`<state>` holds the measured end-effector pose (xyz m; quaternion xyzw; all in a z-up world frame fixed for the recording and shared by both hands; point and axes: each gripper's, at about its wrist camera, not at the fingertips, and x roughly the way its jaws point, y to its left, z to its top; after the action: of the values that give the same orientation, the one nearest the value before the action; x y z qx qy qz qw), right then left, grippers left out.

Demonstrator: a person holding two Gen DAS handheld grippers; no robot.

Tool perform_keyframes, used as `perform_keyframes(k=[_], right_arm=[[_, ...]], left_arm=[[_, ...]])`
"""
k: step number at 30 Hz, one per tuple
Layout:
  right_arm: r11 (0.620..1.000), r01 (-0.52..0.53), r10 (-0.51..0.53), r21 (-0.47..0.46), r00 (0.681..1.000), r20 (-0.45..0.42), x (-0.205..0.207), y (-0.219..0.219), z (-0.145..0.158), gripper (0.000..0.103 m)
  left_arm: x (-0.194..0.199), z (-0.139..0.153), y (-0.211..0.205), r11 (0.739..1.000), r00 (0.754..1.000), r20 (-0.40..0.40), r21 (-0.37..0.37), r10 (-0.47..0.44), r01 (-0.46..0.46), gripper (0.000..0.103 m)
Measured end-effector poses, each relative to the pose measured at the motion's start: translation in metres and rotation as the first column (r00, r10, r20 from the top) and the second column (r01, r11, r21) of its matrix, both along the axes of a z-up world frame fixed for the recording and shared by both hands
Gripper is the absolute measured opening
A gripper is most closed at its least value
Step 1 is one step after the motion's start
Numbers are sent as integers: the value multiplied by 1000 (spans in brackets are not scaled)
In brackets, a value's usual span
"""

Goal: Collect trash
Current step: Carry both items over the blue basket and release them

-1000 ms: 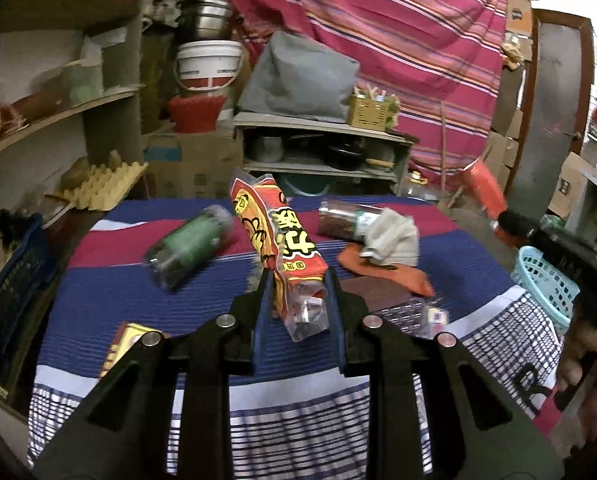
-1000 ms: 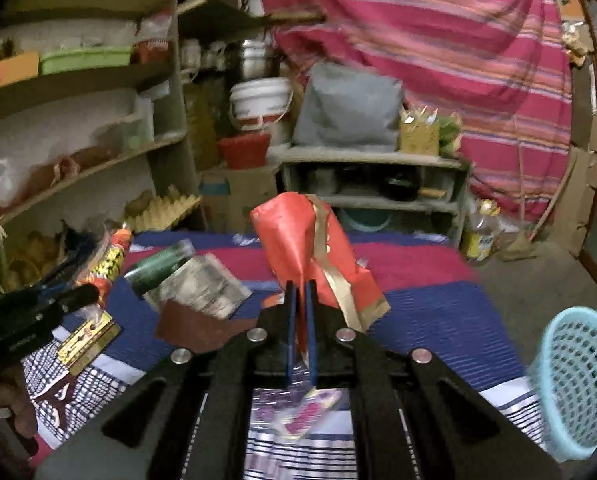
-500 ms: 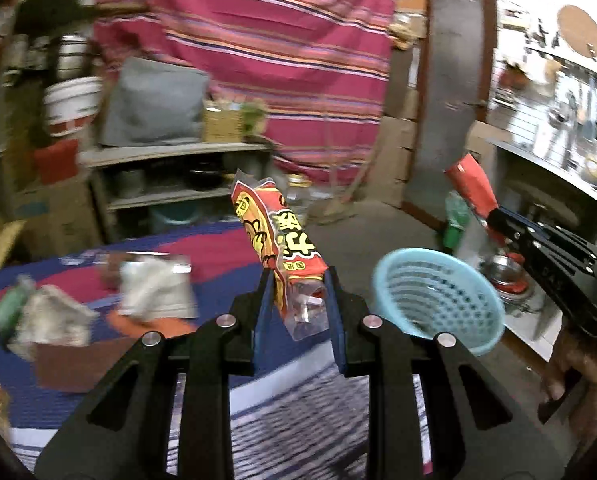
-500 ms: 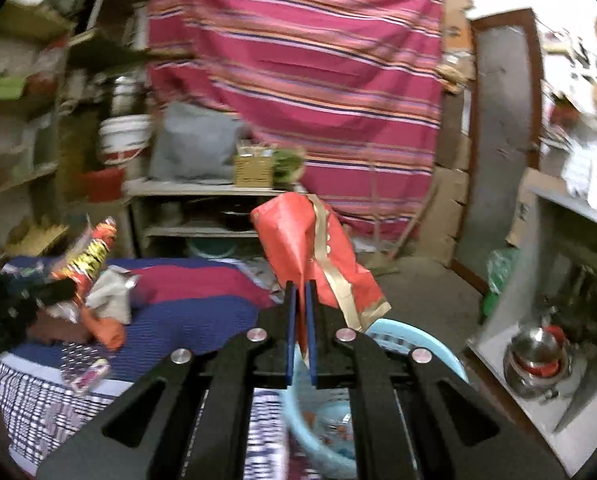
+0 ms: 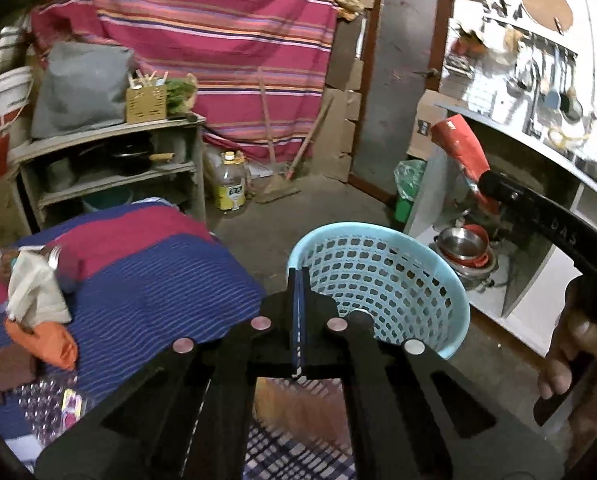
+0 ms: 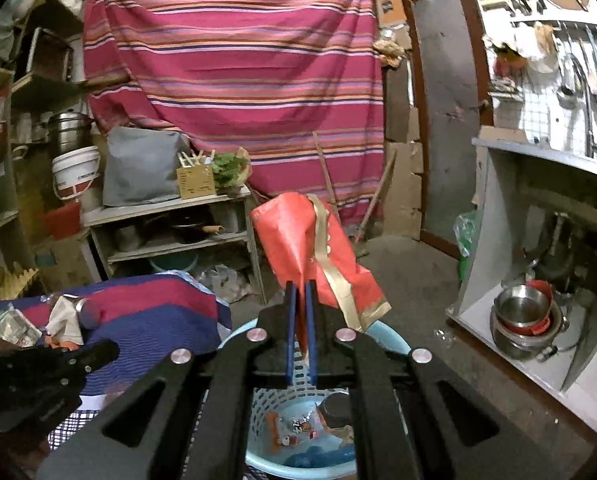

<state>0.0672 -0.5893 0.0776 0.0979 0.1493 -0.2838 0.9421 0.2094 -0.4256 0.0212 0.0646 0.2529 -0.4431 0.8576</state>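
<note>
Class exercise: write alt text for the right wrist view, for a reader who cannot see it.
The right gripper, fingers shut on a red wrapper, hangs over a blue basket holding trash. A striped bed lies left, a pot shelf right.

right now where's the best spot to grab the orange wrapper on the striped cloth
Probably its free pointed end, from above on the basket side: the orange wrapper lies flat on the striped cloth, its other end under the crumpled white paper.
</note>
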Motion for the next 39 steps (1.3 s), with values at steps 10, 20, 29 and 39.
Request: perform_keyframes(k=[10,20,29,39], right_arm=[[998,-31,33,51,998,-48,15,-5,-22,5],[998,-49,50,45,999,-10,16,8,-12,5],[998,-39,38,49,999,13,4,1,-9,5],[997,-26,25,73,1000,4,3,-5,-13,5]], left_arm=[[14,9,-20,998,1000,3,66,-14,13,0],[-31,-44,44,970,969,-173,196,176,-141,85],[-30,-83,25,963,967,-203,248,154,-101,40],[-14,6,2,988,991,-35,92,129,-126,38]])
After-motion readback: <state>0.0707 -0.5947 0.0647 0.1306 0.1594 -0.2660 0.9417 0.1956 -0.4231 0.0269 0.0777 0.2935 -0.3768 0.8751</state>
